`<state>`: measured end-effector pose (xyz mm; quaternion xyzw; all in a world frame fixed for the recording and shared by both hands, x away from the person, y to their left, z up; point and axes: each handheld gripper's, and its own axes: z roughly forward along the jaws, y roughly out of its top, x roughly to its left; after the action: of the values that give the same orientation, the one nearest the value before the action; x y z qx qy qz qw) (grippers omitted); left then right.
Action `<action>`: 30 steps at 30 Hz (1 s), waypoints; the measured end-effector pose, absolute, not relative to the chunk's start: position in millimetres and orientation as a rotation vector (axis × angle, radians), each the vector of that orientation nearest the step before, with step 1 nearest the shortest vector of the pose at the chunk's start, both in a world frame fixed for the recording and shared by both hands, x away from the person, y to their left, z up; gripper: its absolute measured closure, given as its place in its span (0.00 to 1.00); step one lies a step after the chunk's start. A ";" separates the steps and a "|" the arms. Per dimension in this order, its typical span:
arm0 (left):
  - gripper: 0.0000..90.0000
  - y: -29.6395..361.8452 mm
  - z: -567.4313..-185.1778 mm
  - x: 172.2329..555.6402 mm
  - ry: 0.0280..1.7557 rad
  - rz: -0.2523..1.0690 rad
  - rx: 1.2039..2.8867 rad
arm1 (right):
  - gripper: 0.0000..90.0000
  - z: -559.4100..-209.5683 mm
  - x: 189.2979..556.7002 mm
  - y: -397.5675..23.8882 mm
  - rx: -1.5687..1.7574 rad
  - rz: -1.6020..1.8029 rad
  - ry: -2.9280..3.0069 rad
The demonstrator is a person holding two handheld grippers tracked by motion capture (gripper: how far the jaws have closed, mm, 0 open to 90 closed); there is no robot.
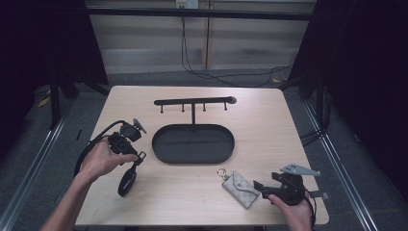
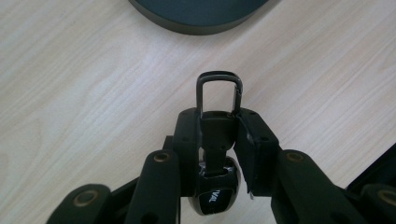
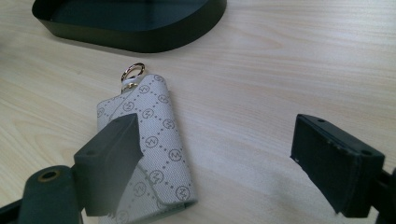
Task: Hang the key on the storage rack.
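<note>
Between the left gripper's (image 2: 219, 128) closed jaws sits a black key fob (image 2: 215, 186), pinched at its neck, its carabiner clip (image 2: 219, 91) jutting past the tips over pale wood-grain table (image 2: 84, 93). White letters on the fob are too cut off to read. Beyond the clip curves the rim of a black oval tray (image 2: 196, 21). The right gripper (image 3: 219, 158) stands wide open, gripping nothing; a monogram-patterned grey key pouch (image 3: 154, 149) with a gold ring (image 3: 132, 71) lies flat beside its left jaw. Bare tabletop stretches past the right jaw.
</note>
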<state>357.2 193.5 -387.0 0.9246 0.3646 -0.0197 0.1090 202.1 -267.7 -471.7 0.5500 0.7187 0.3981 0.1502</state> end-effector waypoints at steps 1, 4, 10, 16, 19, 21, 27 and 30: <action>0.79 193.5 -385.8 357.4 1.071 -0.056 2.711 | 0.16 -471.5 202.0 -267.8 1.579 1.149 2.067; 0.79 193.6 -381.0 357.3 1.065 -0.045 2.709 | 0.16 -471.8 202.2 -268.2 1.581 1.148 2.066; 0.79 193.5 -370.7 356.8 1.050 -0.037 2.696 | 0.16 -472.1 202.6 -268.2 1.586 1.145 2.064; 0.79 190.5 -362.0 356.1 1.046 -0.023 2.702 | 0.16 -472.3 202.9 -268.3 1.590 1.143 2.065; 0.79 189.3 -357.6 355.8 1.043 -0.019 2.703 | 0.16 -472.3 203.0 -268.4 1.590 1.145 2.066; 0.79 189.4 -354.2 355.9 1.041 -0.017 2.698 | 0.16 -472.4 203.1 -268.3 1.593 1.140 2.067; 0.79 189.3 -342.1 356.2 1.005 -0.010 2.711 | 0.16 -472.6 203.4 -268.6 1.594 1.140 2.067; 0.79 190.0 -336.8 357.5 0.995 -0.012 2.699 | 0.16 -472.5 203.4 -268.5 1.595 1.139 2.067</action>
<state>357.5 190.0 -336.8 0.9301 0.3427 -0.0040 0.1323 203.4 -268.5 -472.5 0.5540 0.7179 0.3955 0.1460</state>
